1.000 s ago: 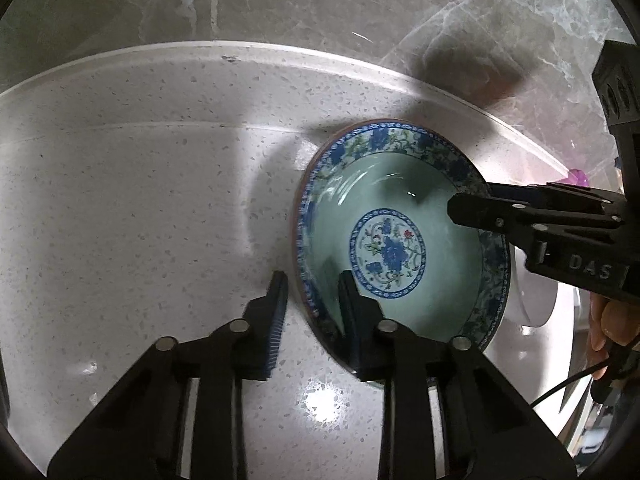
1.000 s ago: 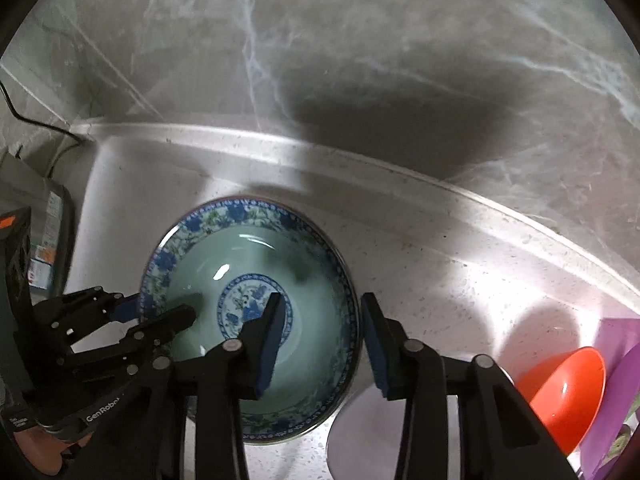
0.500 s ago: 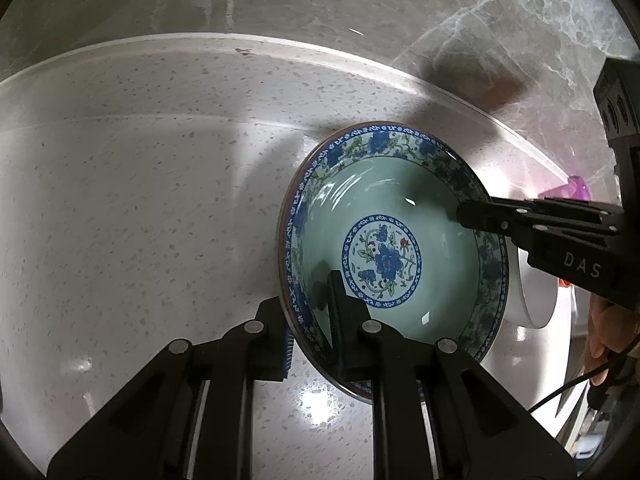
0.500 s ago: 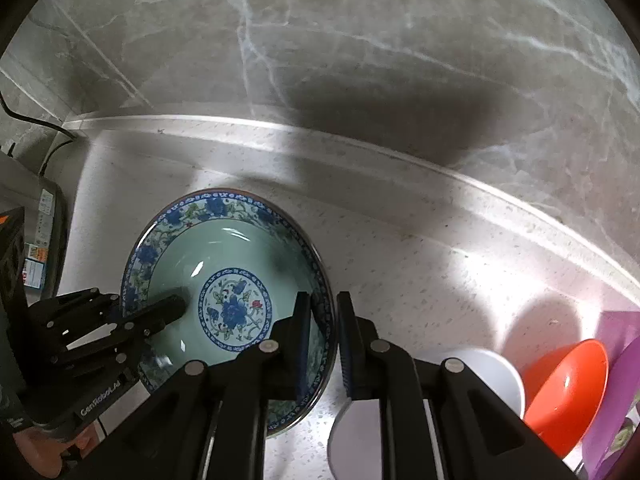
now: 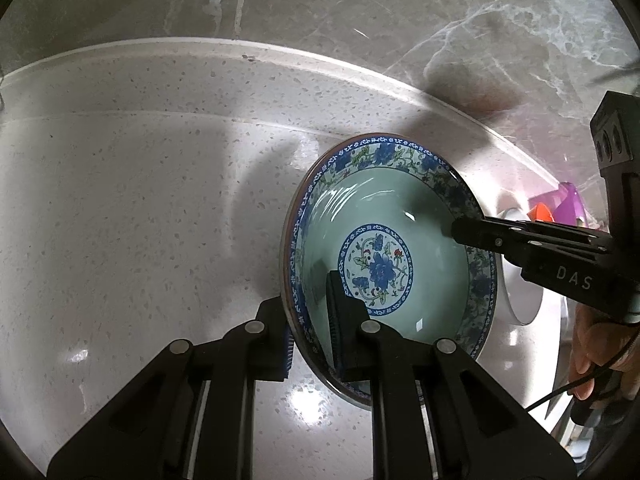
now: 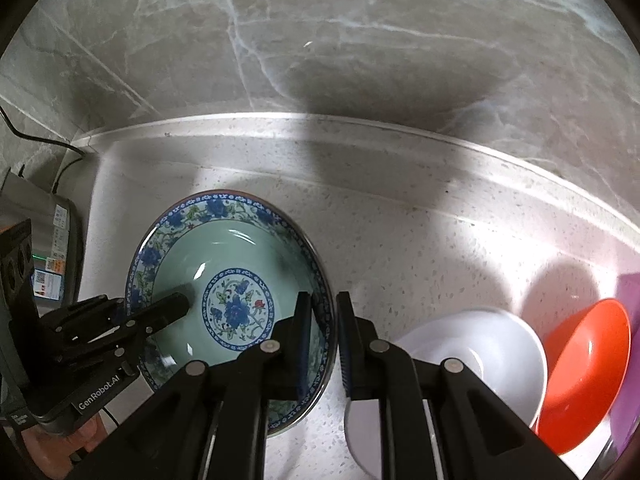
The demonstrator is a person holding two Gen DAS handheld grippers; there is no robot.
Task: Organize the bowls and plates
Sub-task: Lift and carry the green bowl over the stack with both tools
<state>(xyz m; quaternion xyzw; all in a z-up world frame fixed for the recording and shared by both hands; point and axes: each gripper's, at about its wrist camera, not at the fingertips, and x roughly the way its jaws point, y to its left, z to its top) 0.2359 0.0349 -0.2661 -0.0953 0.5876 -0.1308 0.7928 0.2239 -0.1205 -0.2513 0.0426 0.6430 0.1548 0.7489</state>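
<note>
A deep bowl (image 5: 400,208) with a green inside and a blue flowered rim is on the speckled white counter (image 5: 140,220). My left gripper (image 5: 308,332) is shut on its near left rim, one finger inside and one outside. In the left wrist view the right gripper (image 5: 476,236) reaches in from the right over the opposite rim. In the right wrist view the same bowl (image 6: 240,252) lies at the left, and my right gripper (image 6: 325,336) is shut on its right rim. The left gripper (image 6: 160,312) holds the far side there. Whether the bowl touches the counter I cannot tell.
A white bowl (image 6: 480,344), an orange bowl (image 6: 584,368) and a purple dish (image 6: 630,360) sit at the right. A grey appliance (image 6: 52,236) with a cable stands at the left. A marble wall (image 6: 360,40) rises behind the counter's raised back edge. A hand (image 5: 592,340) holds the right gripper.
Both grippers have closed onto the bowl's rim, the right from wide apart, the left from a smaller gap. The bowl has shifted slightly in both views.
</note>
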